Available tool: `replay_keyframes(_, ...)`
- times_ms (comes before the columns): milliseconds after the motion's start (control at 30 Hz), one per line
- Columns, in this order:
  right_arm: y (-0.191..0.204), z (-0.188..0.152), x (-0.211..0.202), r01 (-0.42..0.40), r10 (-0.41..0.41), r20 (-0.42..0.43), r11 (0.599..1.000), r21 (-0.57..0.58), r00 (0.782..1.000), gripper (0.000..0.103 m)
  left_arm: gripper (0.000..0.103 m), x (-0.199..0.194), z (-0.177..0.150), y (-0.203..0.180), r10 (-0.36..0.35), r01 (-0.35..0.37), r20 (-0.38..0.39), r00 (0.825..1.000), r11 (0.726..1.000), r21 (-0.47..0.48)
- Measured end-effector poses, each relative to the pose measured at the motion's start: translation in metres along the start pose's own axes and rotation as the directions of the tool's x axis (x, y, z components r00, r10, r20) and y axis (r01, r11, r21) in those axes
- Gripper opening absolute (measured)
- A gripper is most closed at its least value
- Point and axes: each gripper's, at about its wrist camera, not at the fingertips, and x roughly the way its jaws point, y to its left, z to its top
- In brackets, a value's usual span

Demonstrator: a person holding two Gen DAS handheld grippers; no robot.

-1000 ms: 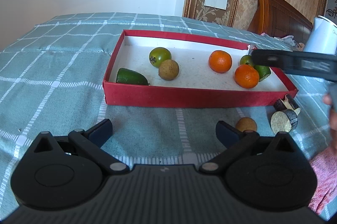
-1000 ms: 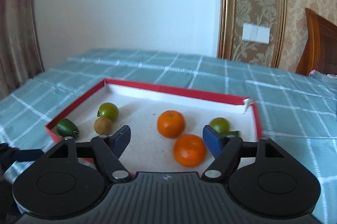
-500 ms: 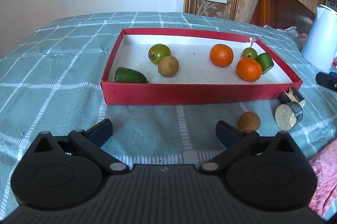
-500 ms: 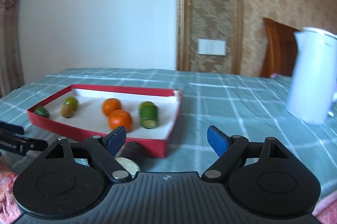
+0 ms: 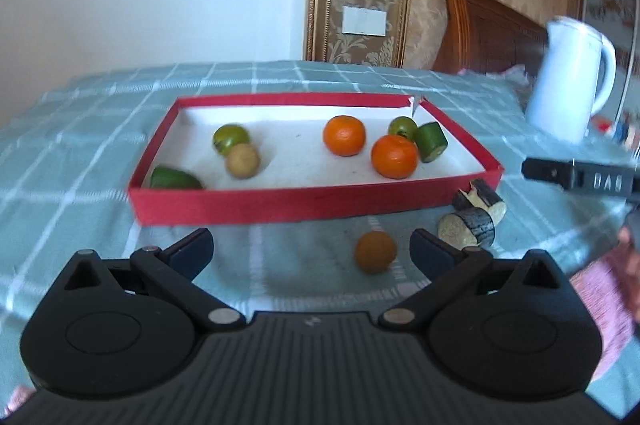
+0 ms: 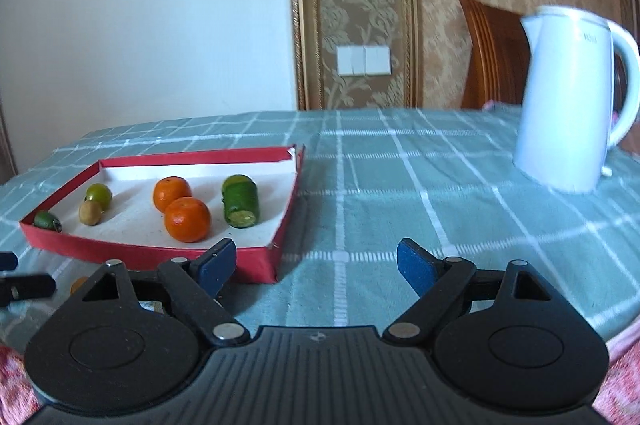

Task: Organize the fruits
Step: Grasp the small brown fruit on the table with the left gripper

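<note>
Left gripper (image 5: 310, 249) spread empty over the surface (image 5: 80, 161), brown fruit (image 5: 375, 251) loose between its fingers, outside the red box (image 5: 256, 211). Right gripper (image 6: 316, 267) just widened, holding nothing. Risked nudging the round fruit, rolling it away.

A soft teal checked cloth (image 6: 400, 185) covers the worktop. The shallow red cardboard box (image 5: 280, 205) looks matt, its white lining grainy. The white plastic kettle (image 6: 568, 105) is smooth, faintly glossy.

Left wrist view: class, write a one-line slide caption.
Open left hand-held gripper faces a brown round fruit on the checked cloth, before a red tray of fruit.
</note>
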Motion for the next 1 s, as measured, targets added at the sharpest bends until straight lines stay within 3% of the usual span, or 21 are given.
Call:
replay_keyframes(100,-0.011,0.001,0.005,-0.003,0.005,-0.030,0.998,0.065,1.000,0.088,0.103,0.009,0.001,-0.014,0.028,-0.028,-0.011,1.000,0.997,0.068)
replay_keyframes(267,-0.017,0.000,0.007,-0.015,0.022,-0.054,0.993,0.119,0.998,0.088,0.099,0.015,0.000,-0.017,0.015,-0.014,-0.015,1.000,0.998,0.069)
replay_keyframes(533,-0.013,0.001,0.008,-0.026,0.032,-0.060,0.995,0.098,0.998,0.088,0.073,0.020,-0.001,-0.020,0.003,0.000,-0.042,0.999,0.997,0.073)
replay_keyframes(767,-0.012,0.000,0.010,-0.026,0.033,-0.071,0.996,0.089,0.997,0.088,0.065,0.021,-0.002,-0.030,-0.015,0.020,-0.051,0.999,0.995,0.098)
replay_keyframes(900,-0.012,0.001,0.010,-0.025,0.032,-0.073,0.996,0.089,0.997,0.088,0.037,0.025,-0.002,-0.032,-0.019,0.027,-0.078,0.997,0.995,0.098)
replay_keyframes(1000,-0.010,0.000,0.010,-0.023,0.030,-0.075,0.996,0.088,0.997,0.088,0.035,0.025,-0.002,-0.032,-0.027,0.034,-0.077,0.997,0.995,0.091)
